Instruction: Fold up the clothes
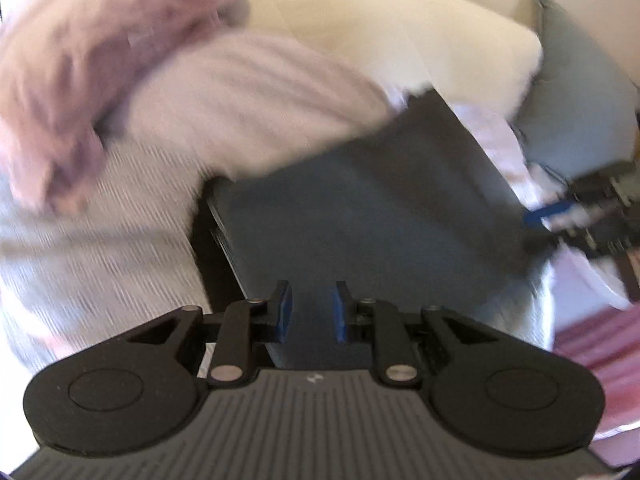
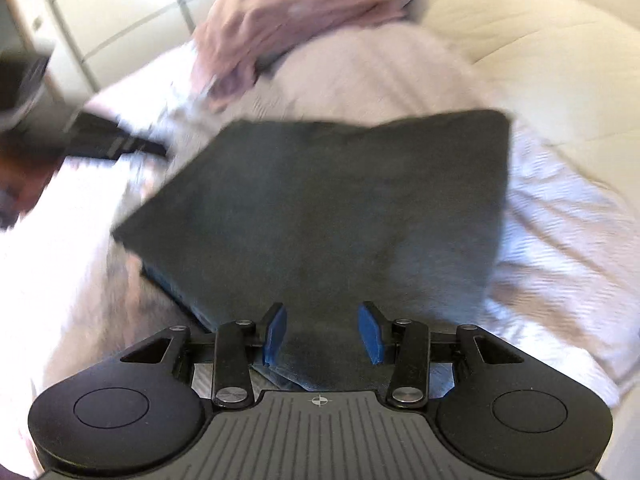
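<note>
A dark grey garment (image 1: 360,208) (image 2: 328,208) lies folded into a flat rectangle on the pale striped bedding (image 1: 100,264). My left gripper (image 1: 311,310) hangs over its near left corner. Its blue pads (image 1: 283,312) stand a narrow gap apart with dark cloth filling the gap, and blur hides whether they pinch it. My right gripper (image 2: 323,332) is over the garment's near edge, its pads (image 2: 370,332) wide apart with the cloth lying below them. Each gripper also shows in the other's view: the right gripper (image 1: 560,216) at the garment's right edge, the left gripper (image 2: 120,142) at its left corner.
A fluffy pink cloth (image 1: 80,80) (image 2: 304,12) is heaped on the bedding behind the garment. A cream cushion (image 1: 380,36) (image 2: 540,60) lies further back, with a grey-green pillow (image 1: 572,92) at the right. White panelled doors (image 2: 100,12) stand at the left.
</note>
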`<state>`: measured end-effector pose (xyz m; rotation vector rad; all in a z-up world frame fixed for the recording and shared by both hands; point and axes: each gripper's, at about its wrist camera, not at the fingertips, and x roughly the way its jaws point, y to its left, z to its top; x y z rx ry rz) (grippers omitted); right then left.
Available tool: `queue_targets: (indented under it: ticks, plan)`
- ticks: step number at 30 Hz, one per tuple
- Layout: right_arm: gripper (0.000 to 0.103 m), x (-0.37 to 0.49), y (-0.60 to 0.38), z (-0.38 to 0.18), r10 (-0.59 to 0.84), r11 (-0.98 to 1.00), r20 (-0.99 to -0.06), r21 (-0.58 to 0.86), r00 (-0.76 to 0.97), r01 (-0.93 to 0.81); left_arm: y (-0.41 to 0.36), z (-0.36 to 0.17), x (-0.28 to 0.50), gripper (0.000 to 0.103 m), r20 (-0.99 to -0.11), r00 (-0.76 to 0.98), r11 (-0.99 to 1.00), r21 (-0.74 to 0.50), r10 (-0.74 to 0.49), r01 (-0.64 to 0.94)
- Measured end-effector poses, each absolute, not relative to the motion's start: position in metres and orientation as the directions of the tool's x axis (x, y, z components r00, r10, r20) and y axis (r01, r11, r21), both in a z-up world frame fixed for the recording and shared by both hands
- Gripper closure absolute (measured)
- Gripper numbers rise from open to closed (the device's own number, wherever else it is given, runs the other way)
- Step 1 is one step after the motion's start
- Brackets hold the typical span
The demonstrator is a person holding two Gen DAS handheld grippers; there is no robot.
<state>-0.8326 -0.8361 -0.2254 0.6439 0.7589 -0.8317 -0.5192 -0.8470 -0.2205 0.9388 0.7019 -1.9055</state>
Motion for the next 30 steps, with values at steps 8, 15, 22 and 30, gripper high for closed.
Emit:
queue_targets:
  ticks: [8, 15, 22, 30]
  plan:
    - [0.057, -0.825, -0.817, -0.237, -0.418, 0.494, -0.826, 0.143, 0.378, 0.858, -0.84, -0.24, -0.524, 0.08, -0.842, -0.28, -0.383, -0.096, -0.461, 0.919]
    - [0.023, -0.824, -0.777, -0.221, -0.425, 0.369, -0.837, 0.189, 0.346, 0.91, -0.795, -0.212, -0.518, 0.033, -0.841, -0.223, -0.238, -0.117, -0.492, 0.964]
    - [0.021, -0.843, -0.724, -0.217, -0.386, 0.082, -0.88, 0.264, 0.275, 0.961, -0.74, -0.184, -0.52, 0.014, -0.831, -0.173, -0.123, -0.127, -0.528, 0.984]
    - [0.014, -0.839, -0.66, -0.174, -0.47, -0.031, -0.839, 0.327, 0.275, 0.945, -0.676, -0.154, -0.518, 0.007, -0.799, -0.22, -0.173, -0.146, -0.56, 0.974]
